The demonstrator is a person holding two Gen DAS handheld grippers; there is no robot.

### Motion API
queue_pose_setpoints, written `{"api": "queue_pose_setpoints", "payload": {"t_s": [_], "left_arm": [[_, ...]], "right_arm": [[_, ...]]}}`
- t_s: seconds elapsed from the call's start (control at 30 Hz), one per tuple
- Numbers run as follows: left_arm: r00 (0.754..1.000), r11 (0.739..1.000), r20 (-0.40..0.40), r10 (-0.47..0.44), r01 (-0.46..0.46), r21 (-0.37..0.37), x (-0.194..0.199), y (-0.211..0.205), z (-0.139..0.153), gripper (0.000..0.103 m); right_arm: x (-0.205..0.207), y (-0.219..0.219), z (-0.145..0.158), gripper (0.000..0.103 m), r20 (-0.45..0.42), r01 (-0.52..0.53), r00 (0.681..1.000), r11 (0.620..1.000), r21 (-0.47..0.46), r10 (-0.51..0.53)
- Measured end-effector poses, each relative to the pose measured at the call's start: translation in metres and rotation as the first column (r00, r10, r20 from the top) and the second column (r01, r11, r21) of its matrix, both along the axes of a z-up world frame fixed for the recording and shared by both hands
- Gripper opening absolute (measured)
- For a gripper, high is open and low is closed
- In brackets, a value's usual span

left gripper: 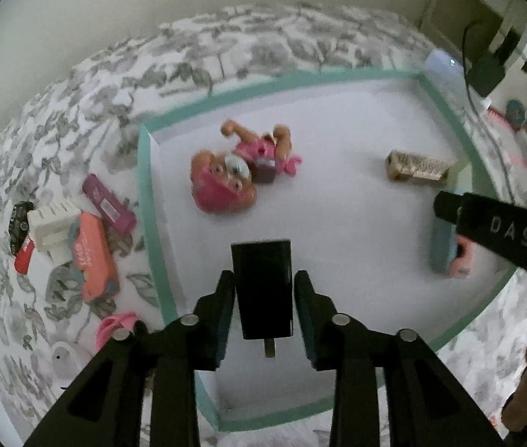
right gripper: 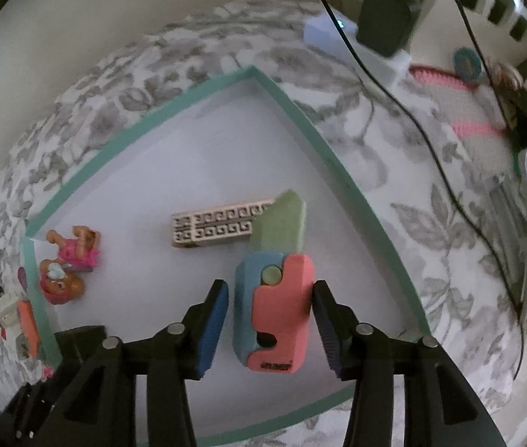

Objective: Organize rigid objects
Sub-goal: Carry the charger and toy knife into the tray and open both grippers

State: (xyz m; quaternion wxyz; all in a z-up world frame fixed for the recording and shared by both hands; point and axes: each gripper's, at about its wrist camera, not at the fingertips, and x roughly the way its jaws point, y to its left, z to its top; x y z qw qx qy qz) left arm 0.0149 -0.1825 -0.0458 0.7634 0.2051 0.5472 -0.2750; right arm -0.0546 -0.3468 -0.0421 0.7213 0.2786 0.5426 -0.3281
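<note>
Both claws point steeply down into the shallow white tray with the teal rim [left gripper: 150, 201].

Left gripper [left gripper: 263, 311]: jaws slightly apart, with a thin gap each side of the black rectangular plug-in charger block [left gripper: 262, 290] that lies on the tray floor between them. We judge it released, not clamped.

Right gripper [right gripper: 271, 320]: jaws apart around the pink-and-blue plastic toy with a green blade-shaped tip [right gripper: 276, 298]. Its left pad stands clear; the right pad looks to be touching the pink side.

Risks, as we judge them:
- If the right claw lifts while that pad drags, the toy may tilt or skid forward into the beige wooden block with a carved fret pattern [right gripper: 222, 225], which lies just ahead, with the green tip overlapping its end.
- The left pads sit close to the charger, so a skewed withdrawal could tip it.
- The pink-masked brown puppy figurine [left gripper: 226, 182] is well ahead of the left claw and unlikely to be disturbed.
</note>
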Motion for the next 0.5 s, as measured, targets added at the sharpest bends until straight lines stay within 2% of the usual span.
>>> {"api": "queue_pose_setpoints", "payload": {"t_s": [0.23,0.3,0.4,0.5], "left_arm": [[0.997,0.993,0.041,0.068,-0.064,-0.095,0.013,0.017,0.037,0.045],[0.994,0.989,0.055,0.093,-0.085,-0.12,0.016,0.023,0.047,0.057],[0.986,0.984,0.095,0.134,-0.121,-0.132,0.022,0.034,0.057,0.071],[0.979,0.977,0.111,0.173,-0.157,-0.146,0.025,0.043,0.065,0.074]], "right_arm": [[0.001,0.01,0.045,0.059,0.074,-0.03,0.997,0.995,-0.096,0.037],[0.002,0.015,0.058,0.059,0.096,-0.036,0.994,0.992,-0.124,0.048],[0.004,0.021,0.073,0.059,0.122,-0.047,0.99,0.986,-0.157,0.066],[0.005,0.025,0.084,0.063,0.14,-0.059,0.986,0.982,-0.181,0.085]]}}
